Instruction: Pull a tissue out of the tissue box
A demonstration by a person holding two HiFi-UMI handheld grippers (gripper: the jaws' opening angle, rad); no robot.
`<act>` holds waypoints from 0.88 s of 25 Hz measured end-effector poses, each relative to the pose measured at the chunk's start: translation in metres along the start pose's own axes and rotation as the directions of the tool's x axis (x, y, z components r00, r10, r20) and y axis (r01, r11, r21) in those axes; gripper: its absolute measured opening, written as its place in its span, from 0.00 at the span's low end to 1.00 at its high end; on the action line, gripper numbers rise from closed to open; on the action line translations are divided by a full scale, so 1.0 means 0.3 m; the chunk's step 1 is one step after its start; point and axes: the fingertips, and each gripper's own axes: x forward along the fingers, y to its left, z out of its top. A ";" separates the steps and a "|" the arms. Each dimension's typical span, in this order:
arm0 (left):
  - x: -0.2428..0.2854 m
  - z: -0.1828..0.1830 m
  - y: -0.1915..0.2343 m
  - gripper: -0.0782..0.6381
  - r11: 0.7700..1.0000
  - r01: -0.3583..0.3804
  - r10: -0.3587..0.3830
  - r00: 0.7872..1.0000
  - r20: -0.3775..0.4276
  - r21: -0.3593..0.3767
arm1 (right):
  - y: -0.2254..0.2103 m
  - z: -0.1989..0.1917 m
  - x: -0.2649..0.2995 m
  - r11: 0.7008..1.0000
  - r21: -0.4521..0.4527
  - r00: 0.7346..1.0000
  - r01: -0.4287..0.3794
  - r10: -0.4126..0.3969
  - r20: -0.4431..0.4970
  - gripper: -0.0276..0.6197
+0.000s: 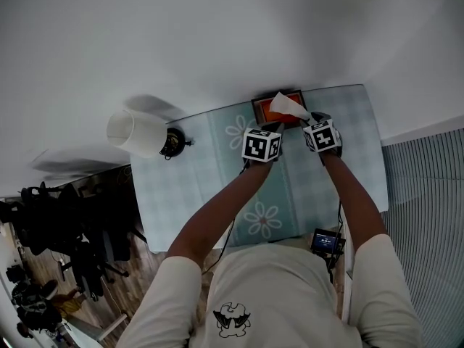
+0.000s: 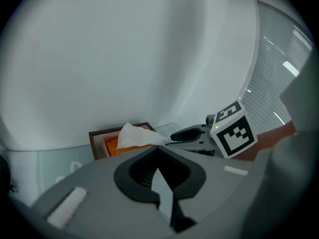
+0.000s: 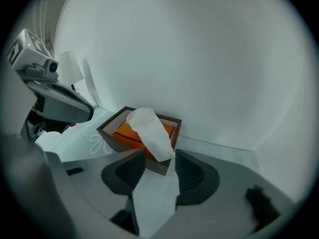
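The tissue standing out of the tissue box at the far edge of the worktop is being straddled by the released right claw while the left claw is being held clenched and empty, so the box, being pinned by nothing, could be dragged along by a pull.

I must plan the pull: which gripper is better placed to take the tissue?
Right. The right gripper has its jaws apart with the tip of the tissue between them, just over the box. The left gripper is shut and empty.
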 end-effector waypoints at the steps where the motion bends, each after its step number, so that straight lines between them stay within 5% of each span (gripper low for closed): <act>1: 0.000 0.003 0.006 0.12 1.000 -0.002 0.002 1.000 0.000 -0.002 | 0.001 -0.001 0.005 1.000 -0.002 1.000 -0.002 0.002 -0.003 0.31; 8: 0.002 0.013 0.015 0.12 1.000 -0.001 0.001 1.000 0.004 -0.007 | 0.006 0.005 0.029 0.999 -0.030 1.000 0.018 -0.018 -0.021 0.31; 10: 0.001 0.010 0.015 0.12 1.000 0.001 -0.001 1.000 0.005 -0.012 | -0.005 0.012 0.018 0.996 -0.070 0.998 0.049 -0.051 -0.026 0.12; 12: -0.003 0.007 0.013 0.12 1.000 0.005 -0.005 1.000 0.005 -0.015 | -0.010 0.023 0.006 0.995 -0.078 0.998 0.063 -0.065 -0.021 0.07; 22: -0.029 0.000 0.020 0.12 1.000 0.000 0.000 1.000 0.007 -0.022 | 0.015 0.040 -0.031 0.999 -0.022 0.999 0.048 -0.048 0.015 0.07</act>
